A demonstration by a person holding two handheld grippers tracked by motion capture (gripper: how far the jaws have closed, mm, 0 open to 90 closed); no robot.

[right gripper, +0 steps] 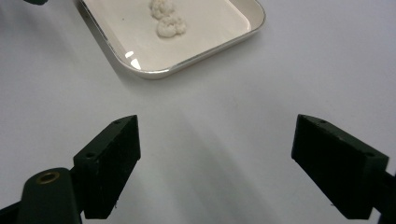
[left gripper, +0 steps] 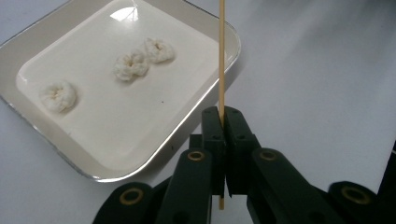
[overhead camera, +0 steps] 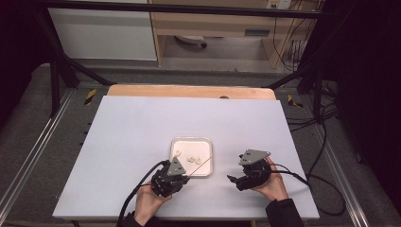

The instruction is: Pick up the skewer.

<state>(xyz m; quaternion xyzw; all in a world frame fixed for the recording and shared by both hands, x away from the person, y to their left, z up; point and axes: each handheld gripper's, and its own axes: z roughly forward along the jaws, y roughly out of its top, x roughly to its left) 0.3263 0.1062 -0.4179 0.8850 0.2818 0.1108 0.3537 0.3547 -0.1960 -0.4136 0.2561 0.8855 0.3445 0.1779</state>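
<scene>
Left gripper (left gripper: pixel 223 122) fingers clamp the skewer (left gripper: pixel 221 56), right gripper (right gripper: pixel 217 158) fingers wide and empty: advise steadying the tray (left gripper: pixel 205 100) and spearing the puff (left gripper: pixel 158 49) at 11 o'clock squarely.

A thin wooden stick (left gripper: pixel 221 56) is pinched near its lower end and points out over the right edge of the tray (left gripper: pixel 205 88). Three small white fluffy lumps (left gripper: pixel 131 65) lie in a row inside the shallow white tray, near the table's front edge.
</scene>
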